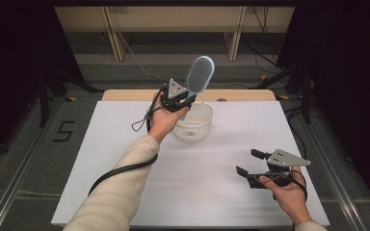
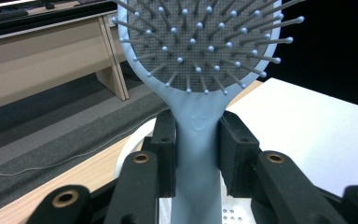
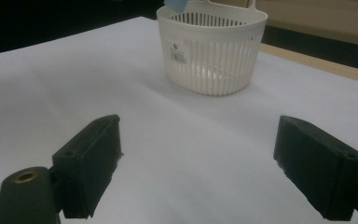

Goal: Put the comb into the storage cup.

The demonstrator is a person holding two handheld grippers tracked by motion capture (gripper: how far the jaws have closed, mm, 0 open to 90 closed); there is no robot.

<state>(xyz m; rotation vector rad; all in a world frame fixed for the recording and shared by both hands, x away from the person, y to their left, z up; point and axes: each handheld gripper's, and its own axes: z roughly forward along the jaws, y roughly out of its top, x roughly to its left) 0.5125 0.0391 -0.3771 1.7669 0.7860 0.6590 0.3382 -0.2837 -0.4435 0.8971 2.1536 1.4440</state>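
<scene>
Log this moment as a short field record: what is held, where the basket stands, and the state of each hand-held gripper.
held item: blue hairbrush, bristle head up
holder: left hand-held gripper, jaws shut on the brush handle
position: handle end over the white basket
basket: upright at the far middle of the white table
right hand-held gripper: jaws open, nothing between them, low over the table's near right

The pale blue paddle hairbrush (image 1: pixel 200 74) stands upright, grey bristled pad facing the person, its handle end dipping into the white slotted basket (image 1: pixel 195 126), head well above the basket's rim.
</scene>
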